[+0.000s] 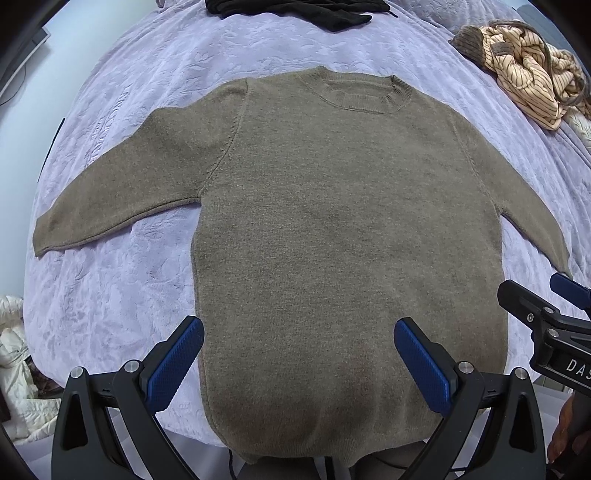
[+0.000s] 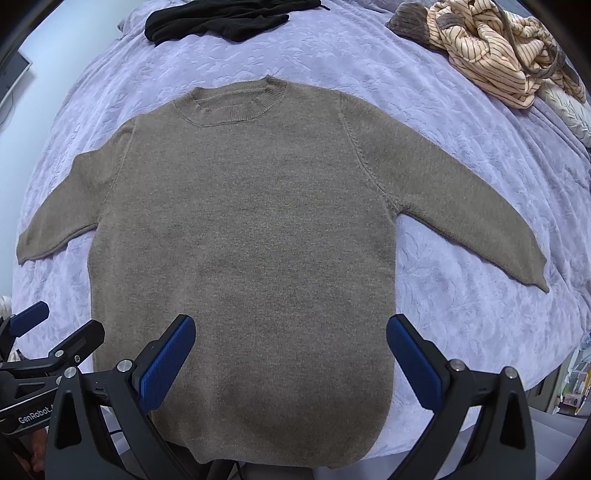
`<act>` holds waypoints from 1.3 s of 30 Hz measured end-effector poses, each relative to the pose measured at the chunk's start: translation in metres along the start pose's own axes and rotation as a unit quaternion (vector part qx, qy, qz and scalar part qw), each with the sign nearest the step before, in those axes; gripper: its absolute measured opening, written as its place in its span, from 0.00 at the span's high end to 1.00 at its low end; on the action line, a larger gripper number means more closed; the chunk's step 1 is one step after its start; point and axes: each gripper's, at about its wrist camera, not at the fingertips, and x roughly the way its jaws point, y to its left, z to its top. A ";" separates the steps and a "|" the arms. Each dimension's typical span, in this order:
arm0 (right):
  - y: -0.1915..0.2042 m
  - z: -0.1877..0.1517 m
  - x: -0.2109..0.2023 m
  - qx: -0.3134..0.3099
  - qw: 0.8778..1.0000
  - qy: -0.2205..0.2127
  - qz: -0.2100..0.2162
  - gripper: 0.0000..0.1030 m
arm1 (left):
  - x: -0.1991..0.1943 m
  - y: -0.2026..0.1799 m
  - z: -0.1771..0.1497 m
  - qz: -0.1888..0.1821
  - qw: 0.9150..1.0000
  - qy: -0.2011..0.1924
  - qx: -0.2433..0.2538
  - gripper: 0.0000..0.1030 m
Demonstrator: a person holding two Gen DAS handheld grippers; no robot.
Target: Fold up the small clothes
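Note:
A small brown knitted sweater [image 1: 343, 221] lies flat on the lilac bedspread [image 1: 122, 295], collar far, hem near, both sleeves spread out to the sides. It also shows in the right wrist view [image 2: 251, 229]. My left gripper [image 1: 299, 336] is open and empty, hovering over the hem area. My right gripper [image 2: 291, 332] is open and empty, also above the lower part of the sweater. Each gripper shows at the edge of the other's view: the right one in the left wrist view [image 1: 554, 314], the left one in the right wrist view [image 2: 48, 332].
A black garment [image 1: 295, 11] lies at the far edge of the bed. A crumpled cream striped garment [image 1: 528, 74] lies at the far right. A white quilted item [image 1: 14, 369] sits off the bed at the left. The bed's near edge is just below the hem.

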 end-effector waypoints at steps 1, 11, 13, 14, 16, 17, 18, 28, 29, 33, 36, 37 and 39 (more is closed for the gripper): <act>-0.001 0.000 0.000 0.000 1.000 0.000 0.000 0.00 | 0.000 -0.001 0.000 0.000 1.000 0.001 0.001 0.00; -0.002 0.000 0.002 0.001 1.000 0.004 -0.001 0.00 | 0.001 -0.001 0.001 -0.001 1.000 0.003 0.000 0.00; -0.002 0.000 0.002 0.001 1.000 0.004 0.000 0.00 | 0.001 -0.001 0.001 -0.002 1.000 0.004 0.000 0.00; -0.002 0.001 0.002 0.000 1.000 0.004 0.000 0.00 | 0.001 -0.001 0.001 -0.002 1.000 0.004 -0.001 0.00; -0.002 0.001 0.003 -0.001 1.000 0.004 -0.001 0.00 | 0.002 0.000 0.001 -0.003 1.000 0.004 -0.002 0.00; -0.001 0.002 0.004 -0.002 1.000 0.005 -0.001 0.00 | 0.002 0.000 0.001 -0.003 1.000 0.005 -0.002 0.00; -0.001 0.002 0.004 -0.002 1.000 0.005 -0.001 0.00 | 0.002 0.000 0.001 -0.004 1.000 0.005 -0.002 0.00; 0.001 0.003 0.005 -0.003 1.000 0.007 -0.003 0.00 | 0.004 0.000 0.001 -0.004 1.000 0.008 -0.002 0.00; 0.001 0.003 0.005 -0.003 1.000 0.007 -0.003 0.00 | 0.005 0.000 0.001 -0.004 1.000 0.008 -0.002 0.00; 0.001 0.004 0.005 -0.003 1.000 0.010 -0.004 0.00 | 0.005 0.000 0.001 -0.004 1.000 0.008 -0.002 0.00; 0.001 0.004 0.006 -0.003 1.000 0.010 -0.004 0.00 | 0.005 0.000 0.001 -0.004 1.000 0.008 -0.002 0.00; 0.001 0.004 0.006 -0.003 1.000 0.010 -0.003 0.00 | 0.005 0.000 0.001 -0.004 1.000 0.008 -0.002 0.00; 0.001 0.004 0.006 -0.003 1.000 0.010 -0.003 0.00 | 0.005 0.000 0.001 -0.004 1.000 0.008 -0.002 0.00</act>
